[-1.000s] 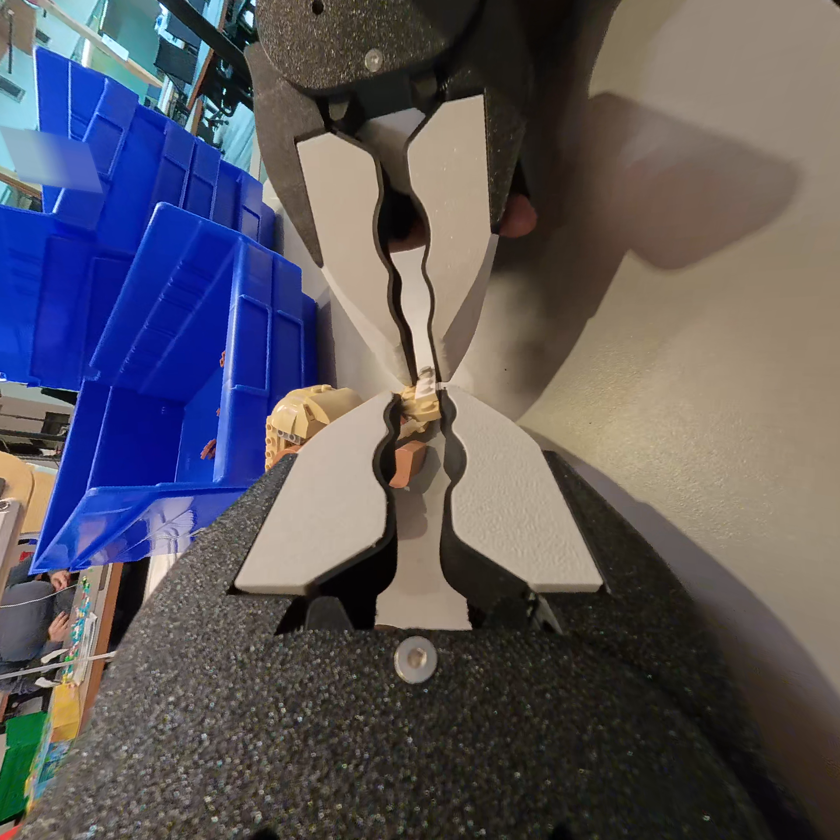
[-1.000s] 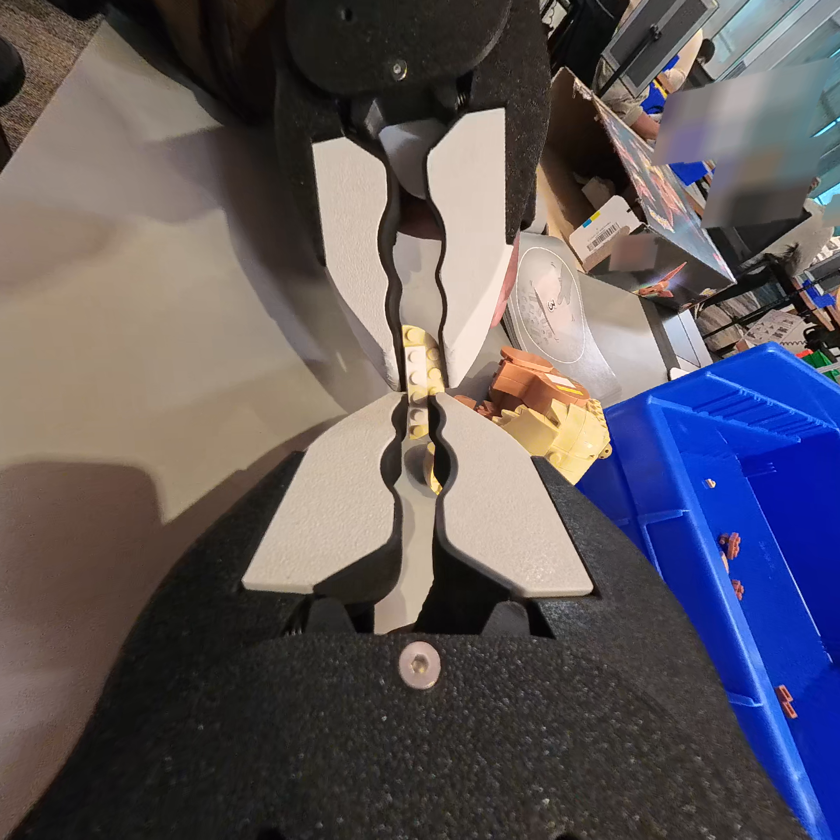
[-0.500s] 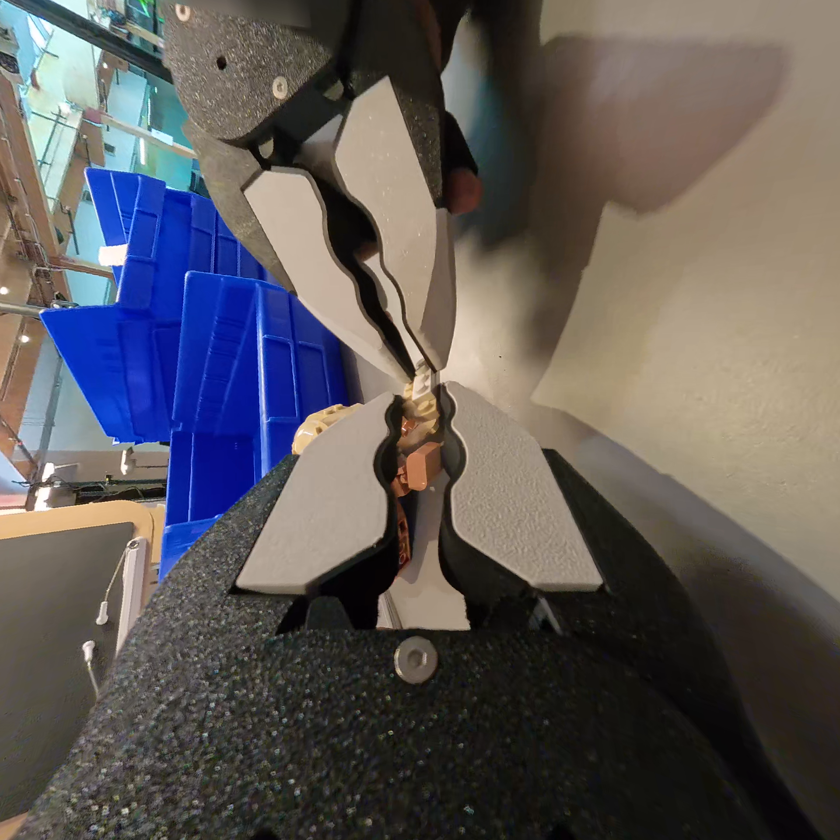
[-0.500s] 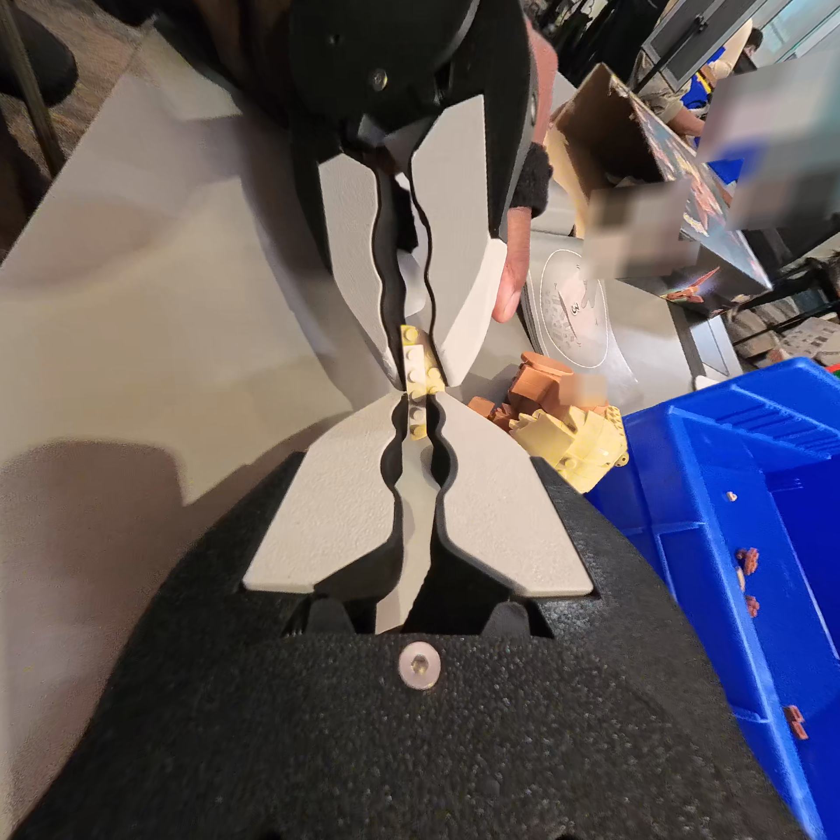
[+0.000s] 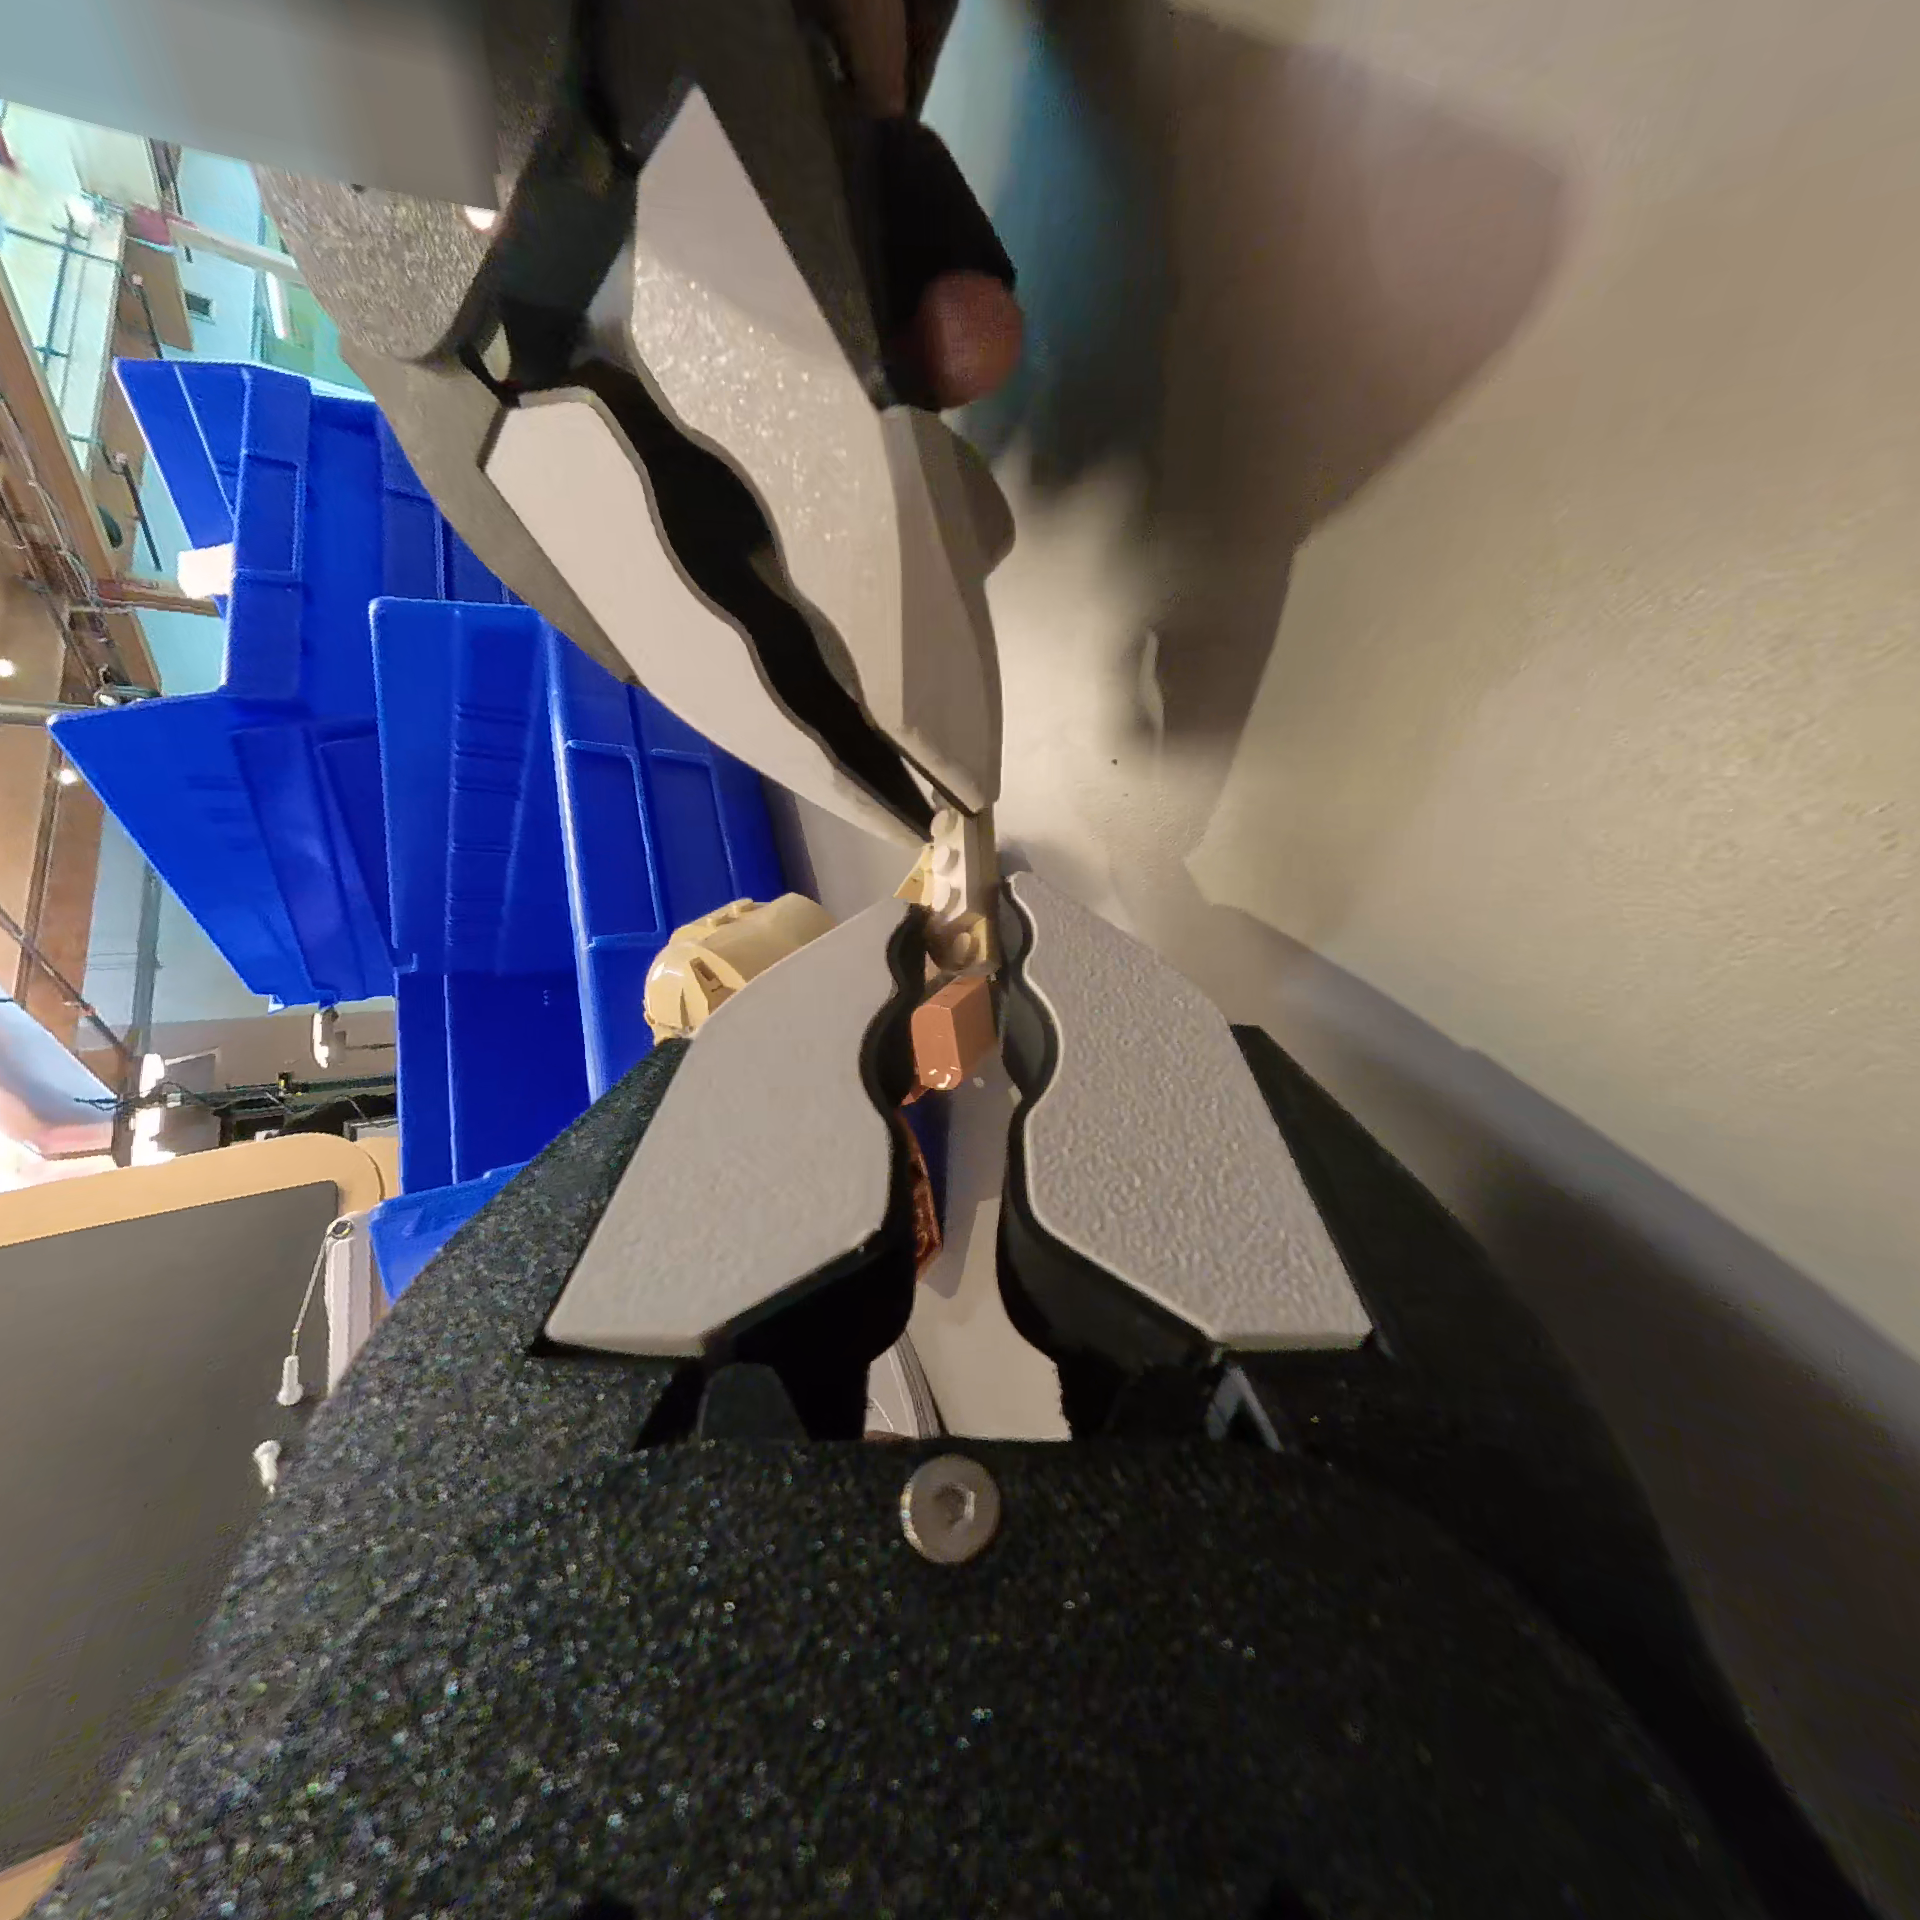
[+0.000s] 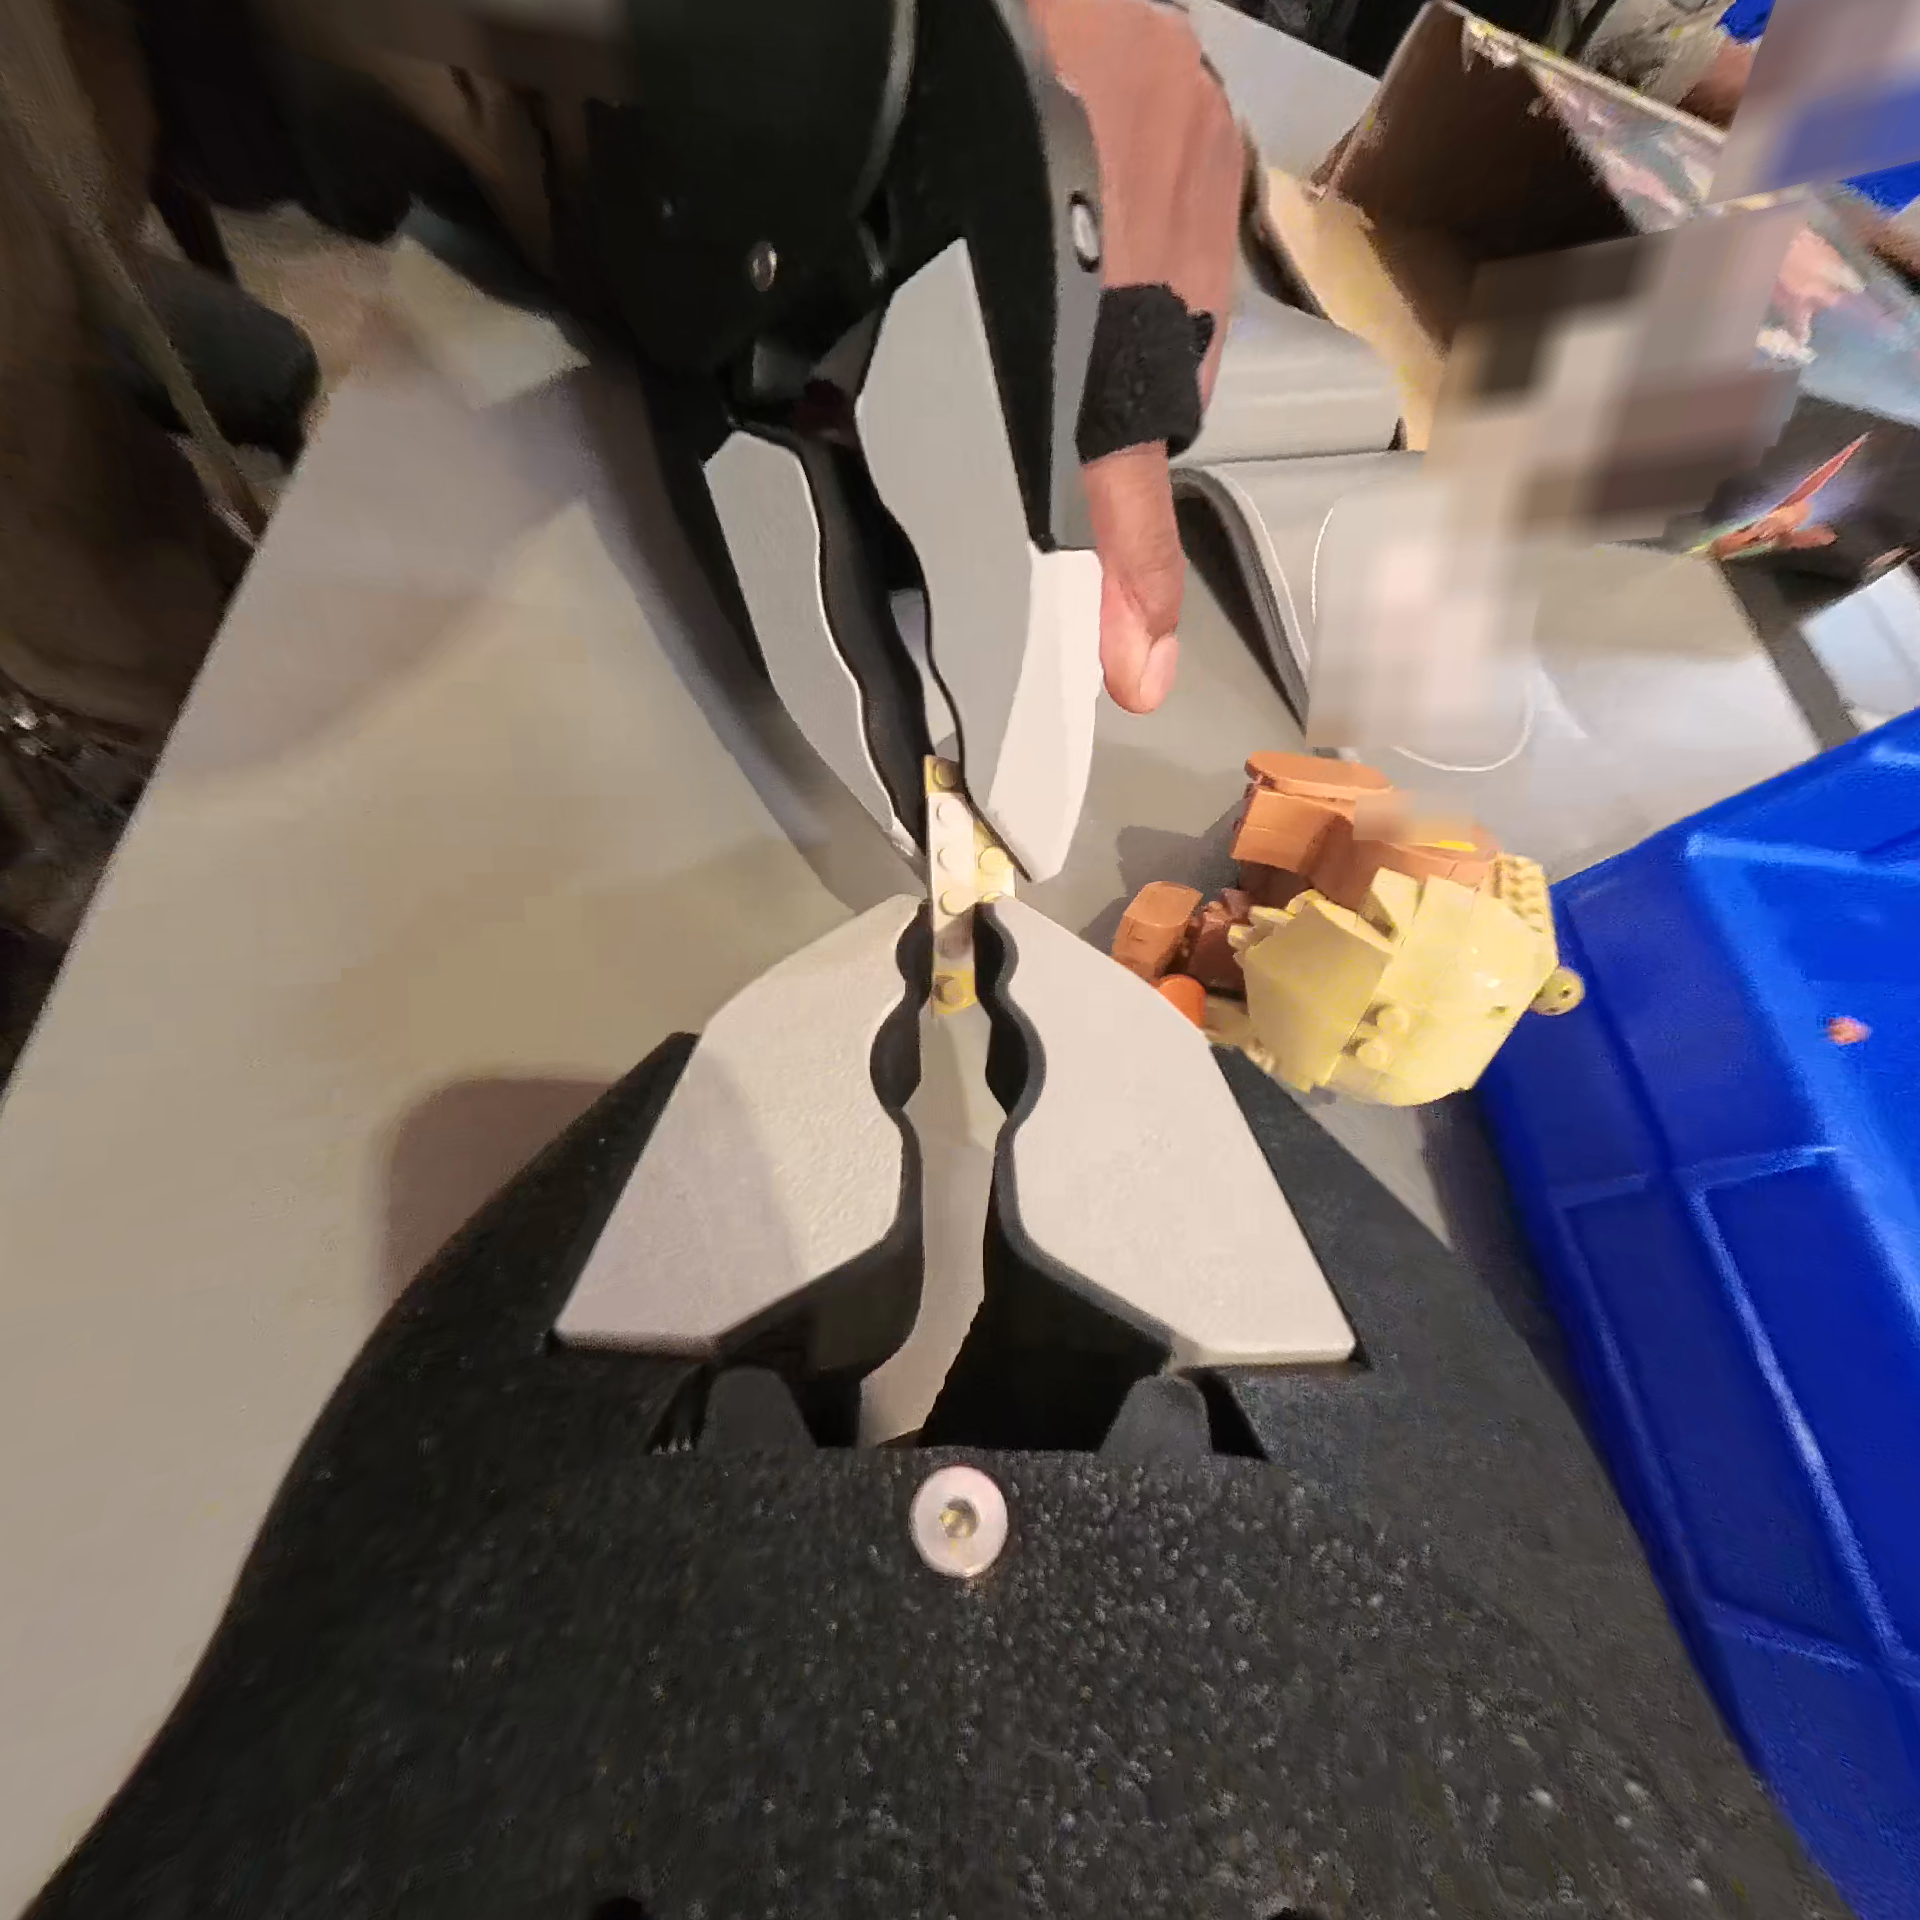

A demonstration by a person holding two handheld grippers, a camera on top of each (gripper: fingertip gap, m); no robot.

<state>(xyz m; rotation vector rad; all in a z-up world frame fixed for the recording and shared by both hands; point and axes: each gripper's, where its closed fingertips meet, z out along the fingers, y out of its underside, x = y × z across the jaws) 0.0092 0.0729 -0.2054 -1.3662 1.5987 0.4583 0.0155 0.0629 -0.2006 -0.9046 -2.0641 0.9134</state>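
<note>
- A thin tan studded plate (image 6: 956,883), a stack of small brick pieces, is held upright above the counter (image 6: 416,831), clamped at both ends: the right tool (image 6: 956,966) grips one end, the left tool (image 5: 951,935) the other.
- A brown brick (image 5: 951,1039) is seen attached at the plate's left-tool end.
- A tan and brown brick model (image 6: 1371,935) is lain on the counter, beside a blue bin (image 6: 1714,1143).

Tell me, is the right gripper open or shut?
Shut on something: the right gripper has both fingers closed against a tan brick strip, which the left gripper grips from the other end.
</note>
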